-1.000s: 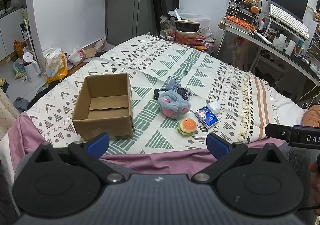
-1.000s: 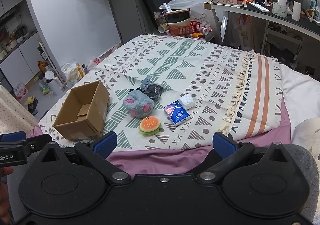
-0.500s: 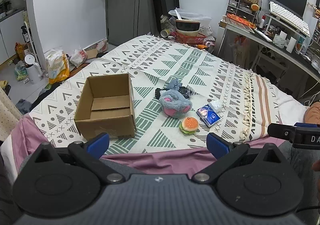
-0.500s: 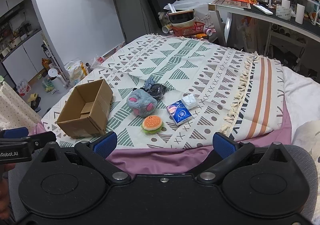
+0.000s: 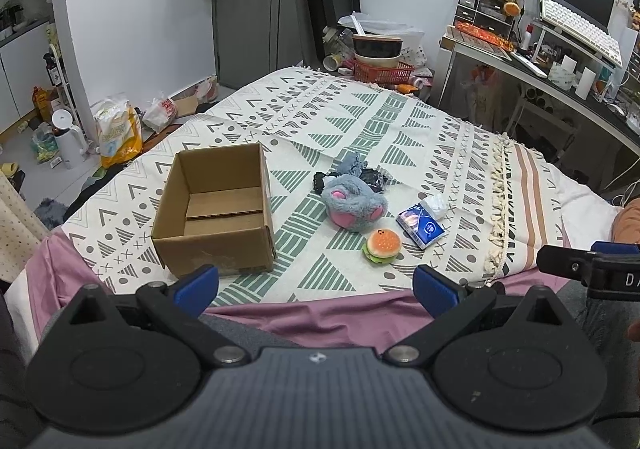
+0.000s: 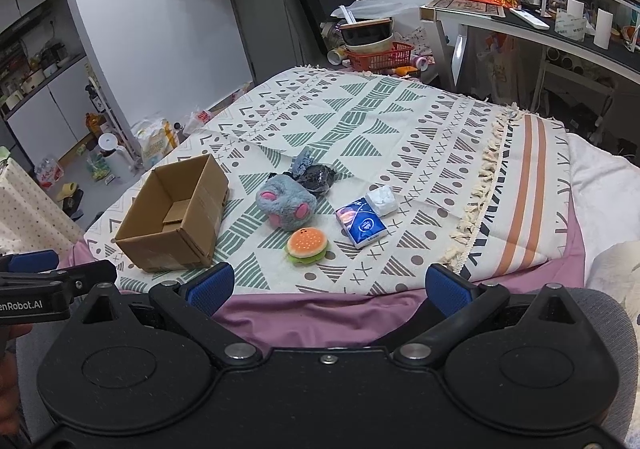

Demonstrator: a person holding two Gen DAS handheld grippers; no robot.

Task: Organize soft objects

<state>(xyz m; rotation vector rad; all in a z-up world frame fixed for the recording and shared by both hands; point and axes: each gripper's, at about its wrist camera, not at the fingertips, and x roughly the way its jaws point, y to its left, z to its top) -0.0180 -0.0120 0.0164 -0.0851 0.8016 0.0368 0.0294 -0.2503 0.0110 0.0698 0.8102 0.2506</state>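
Both grippers, left gripper [image 5: 316,287] and right gripper [image 6: 328,287], are spread wide and empty at the bed's near edge. The grey plush toy [image 5: 355,206] and burger toy [image 5: 382,246] lie farther off, right of the cardboard box [image 5: 216,209].

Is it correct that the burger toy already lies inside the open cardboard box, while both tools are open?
Not quite. The burger toy lies on the blanket, right of the cardboard box, which the left wrist view shows empty. Both tools are open.
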